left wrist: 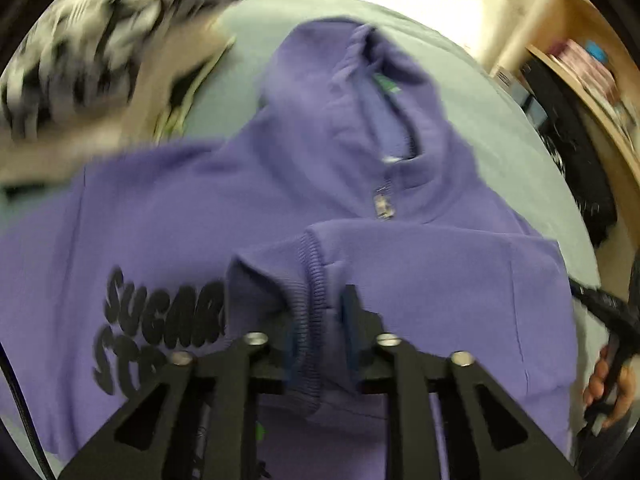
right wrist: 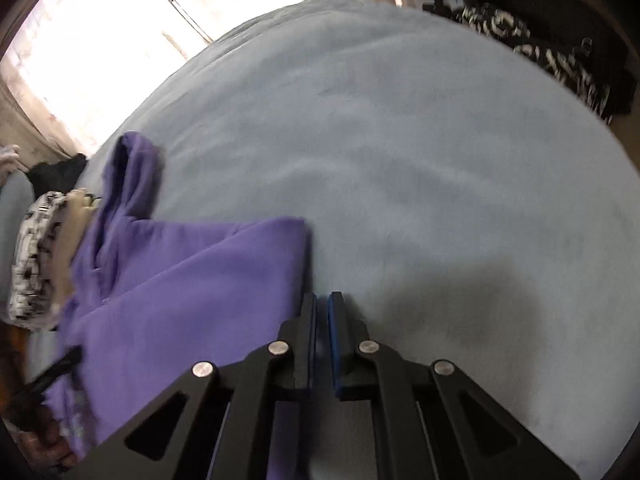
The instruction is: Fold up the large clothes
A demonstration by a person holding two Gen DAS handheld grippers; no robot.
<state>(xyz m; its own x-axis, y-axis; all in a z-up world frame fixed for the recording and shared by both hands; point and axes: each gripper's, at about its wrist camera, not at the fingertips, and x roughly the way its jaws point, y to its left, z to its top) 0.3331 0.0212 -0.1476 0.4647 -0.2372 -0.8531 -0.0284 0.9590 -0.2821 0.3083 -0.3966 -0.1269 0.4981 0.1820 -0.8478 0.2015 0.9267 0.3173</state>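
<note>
While pinched by left gripper (left wrist: 320,320), purple hoodie (left wrist: 360,152), sleeve folded across.

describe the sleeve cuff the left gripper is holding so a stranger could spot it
On the pale blue bed lies a purple hoodie. Below its zip, a sleeve is folded across the chest. Its ribbed cuff is pinched in the left gripper, beside the black lettering.
</note>
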